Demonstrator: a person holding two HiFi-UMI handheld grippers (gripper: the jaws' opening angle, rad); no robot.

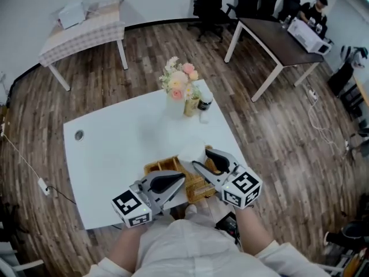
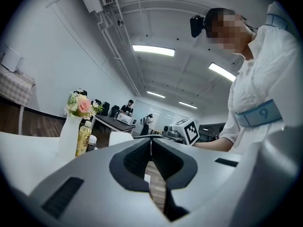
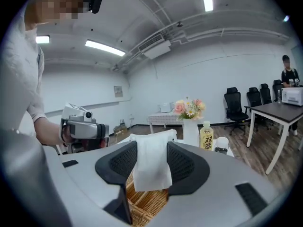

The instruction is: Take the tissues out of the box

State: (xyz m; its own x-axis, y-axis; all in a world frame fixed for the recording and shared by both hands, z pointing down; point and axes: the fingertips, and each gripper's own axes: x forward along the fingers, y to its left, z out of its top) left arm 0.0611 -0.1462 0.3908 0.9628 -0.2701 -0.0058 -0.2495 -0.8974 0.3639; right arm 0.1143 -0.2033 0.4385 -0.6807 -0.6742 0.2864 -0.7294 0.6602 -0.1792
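A woven wicker box (image 1: 159, 167) sits at the near edge of the white table (image 1: 115, 154). My right gripper (image 1: 200, 156) hovers just above it, shut on a white tissue (image 3: 150, 164) that stands upright between its pads; the wicker box (image 3: 147, 206) shows directly below. In the head view the tissue (image 1: 192, 151) is a pale patch at the right gripper's tips. My left gripper (image 1: 180, 180) hangs over the box's near left side. Its jaws meet at the tips with nothing between them (image 2: 150, 148). The left gripper's body (image 3: 83, 129) is seen from the right gripper view.
A white vase of flowers (image 1: 179, 91), a yellow bottle (image 1: 191, 105) and a small dark-capped jar (image 1: 204, 104) stand at the table's far edge. A round grommet (image 1: 79, 135) is in the tabletop at left. Other tables and office chairs stand beyond, on the wood floor.
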